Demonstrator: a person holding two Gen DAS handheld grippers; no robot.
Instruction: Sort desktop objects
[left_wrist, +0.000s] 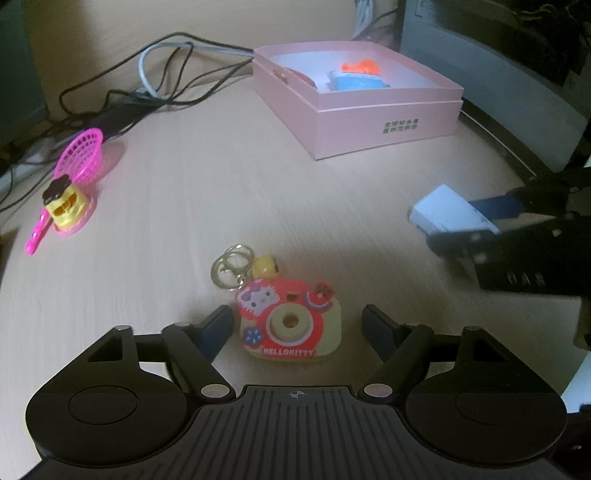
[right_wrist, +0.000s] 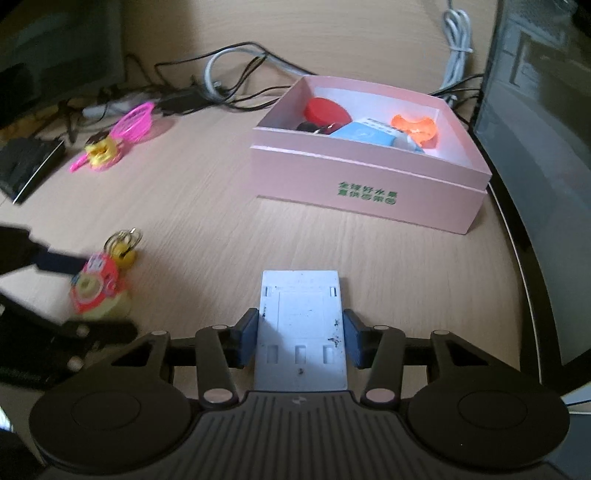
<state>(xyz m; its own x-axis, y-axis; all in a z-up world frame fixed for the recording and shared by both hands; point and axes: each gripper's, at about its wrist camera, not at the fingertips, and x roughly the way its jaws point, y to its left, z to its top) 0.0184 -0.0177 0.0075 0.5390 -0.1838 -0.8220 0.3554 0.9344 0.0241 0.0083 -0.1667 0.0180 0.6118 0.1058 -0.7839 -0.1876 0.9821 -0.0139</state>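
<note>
My left gripper (left_wrist: 297, 326) is open with its fingers on either side of a red and cream Hello Kitty toy camera keychain (left_wrist: 290, 319) that lies on the desk; it also shows in the right wrist view (right_wrist: 99, 286). My right gripper (right_wrist: 300, 338) is shut on a flat white plastic plate (right_wrist: 301, 325) and holds it above the desk; the plate also shows in the left wrist view (left_wrist: 448, 212). An open pink box (right_wrist: 369, 184) stands ahead of the right gripper, holding a red disc (right_wrist: 325, 110), a blue carton (right_wrist: 365, 134) and an orange piece (right_wrist: 415, 129).
A pink toy strainer (left_wrist: 83, 155) and a small yellow toy (left_wrist: 64, 203) lie at the far left. A tangle of cables (left_wrist: 147, 88) runs along the back. A dark flat device (right_wrist: 26, 166) lies at the left. A monitor base (right_wrist: 535, 147) borders the right.
</note>
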